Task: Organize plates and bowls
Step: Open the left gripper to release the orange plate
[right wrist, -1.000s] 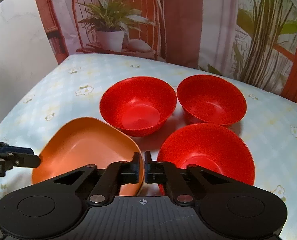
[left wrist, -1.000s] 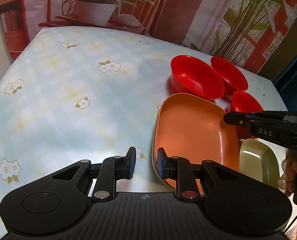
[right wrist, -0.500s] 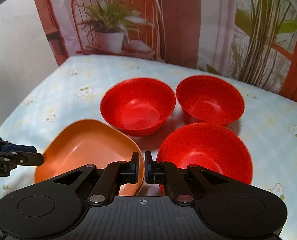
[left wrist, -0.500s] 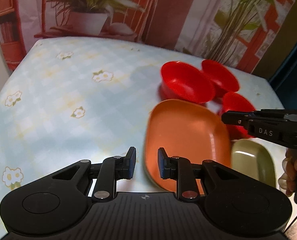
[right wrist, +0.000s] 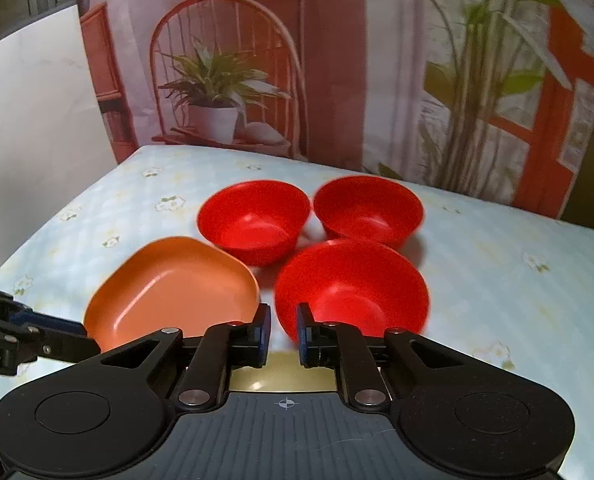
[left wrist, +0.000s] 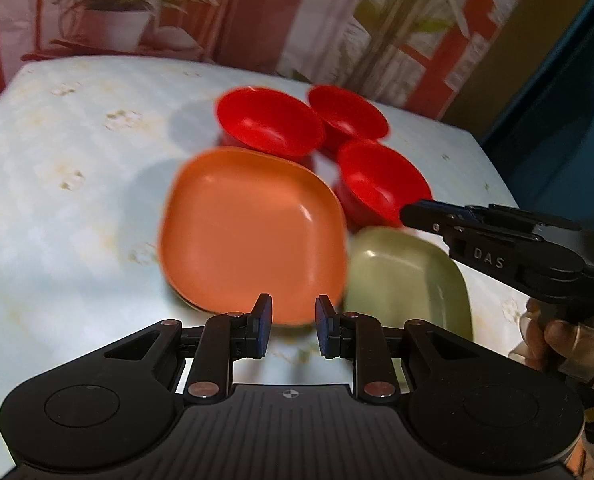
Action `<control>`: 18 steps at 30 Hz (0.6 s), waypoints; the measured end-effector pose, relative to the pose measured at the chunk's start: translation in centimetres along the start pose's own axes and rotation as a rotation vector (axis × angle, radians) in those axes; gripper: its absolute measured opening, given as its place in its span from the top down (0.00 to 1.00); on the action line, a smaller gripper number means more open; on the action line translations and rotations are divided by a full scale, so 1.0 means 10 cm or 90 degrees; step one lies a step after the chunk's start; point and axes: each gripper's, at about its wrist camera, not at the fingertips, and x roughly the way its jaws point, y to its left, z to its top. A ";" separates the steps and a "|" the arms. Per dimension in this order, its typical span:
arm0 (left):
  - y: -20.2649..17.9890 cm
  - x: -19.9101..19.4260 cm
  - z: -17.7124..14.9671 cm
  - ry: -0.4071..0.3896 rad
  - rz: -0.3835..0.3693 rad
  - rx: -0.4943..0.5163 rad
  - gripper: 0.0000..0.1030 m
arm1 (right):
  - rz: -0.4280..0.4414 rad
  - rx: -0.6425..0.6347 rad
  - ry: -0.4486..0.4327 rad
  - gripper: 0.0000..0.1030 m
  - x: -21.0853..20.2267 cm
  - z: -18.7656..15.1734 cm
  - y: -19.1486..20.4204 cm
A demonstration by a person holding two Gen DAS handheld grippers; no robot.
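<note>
Floral checked tablecloth (right wrist: 497, 240); backdrop (right wrist: 337, 60) printed with potted plant (right wrist: 213, 92), chair, foliage.

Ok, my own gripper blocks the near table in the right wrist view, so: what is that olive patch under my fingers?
Observer: It is a green plate, with nothing on the part I can see. It lies just to the right of the orange plate, on the near side of the closest red bowl.
Operator: I only see the left gripper side-on. Is it holding anything?
Observer: No. The left gripper is open and holds nothing, and its fingers are at the orange plate's near rim.
</note>
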 end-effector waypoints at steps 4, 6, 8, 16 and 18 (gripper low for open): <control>-0.14 0.11 -0.05 0.021 -0.016 0.009 0.76 | -0.019 0.019 -0.001 0.85 -0.09 -0.19 -0.13; -0.16 0.15 -0.06 0.027 -0.024 0.010 0.76 | -0.024 0.030 -0.003 0.84 -0.13 -0.29 -0.20; -0.20 0.19 -0.06 0.033 -0.032 0.012 0.76 | -0.031 0.035 -0.001 0.84 -0.16 -0.36 -0.25; -0.31 0.33 -0.07 0.062 -0.036 0.031 0.76 | -0.054 0.070 -0.006 0.84 -0.26 -0.56 -0.43; -0.33 0.37 -0.08 0.069 -0.036 0.031 0.76 | -0.057 0.080 -0.010 0.84 -0.28 -0.58 -0.48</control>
